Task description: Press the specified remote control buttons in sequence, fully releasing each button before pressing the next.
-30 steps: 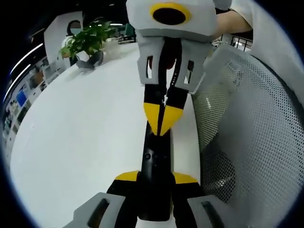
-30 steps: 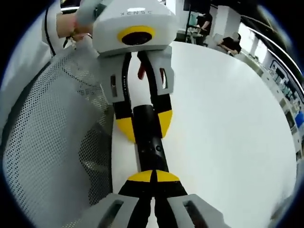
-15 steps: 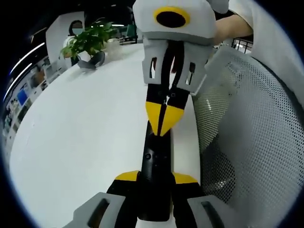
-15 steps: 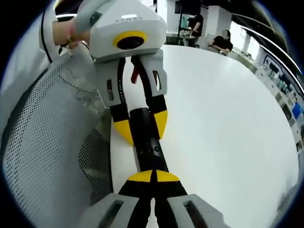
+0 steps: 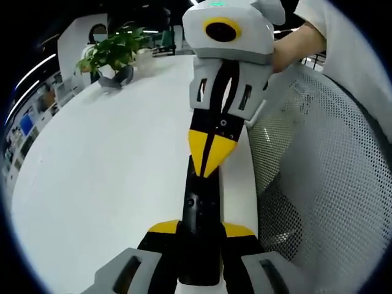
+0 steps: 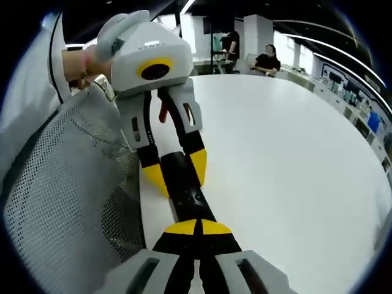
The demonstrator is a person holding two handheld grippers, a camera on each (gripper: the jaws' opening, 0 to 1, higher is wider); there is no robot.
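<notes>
The left gripper (image 5: 201,229) grips the near end of the black remote (image 5: 201,208) between its jaws, over the white counter (image 5: 104,177). The right gripper (image 6: 197,228), jaws clenched together, tips on the remote's (image 6: 187,190) top face, points back toward the left. A mesh chair (image 5: 318,171) stands alongside; a plant (image 5: 113,52) sits at the counter's far edge.

Black remote (image 5: 199,214), yellow-tipped grey tools — white table (image 5: 110,165), seemingly grey perforated mesh (image 5: 324,184).
</notes>
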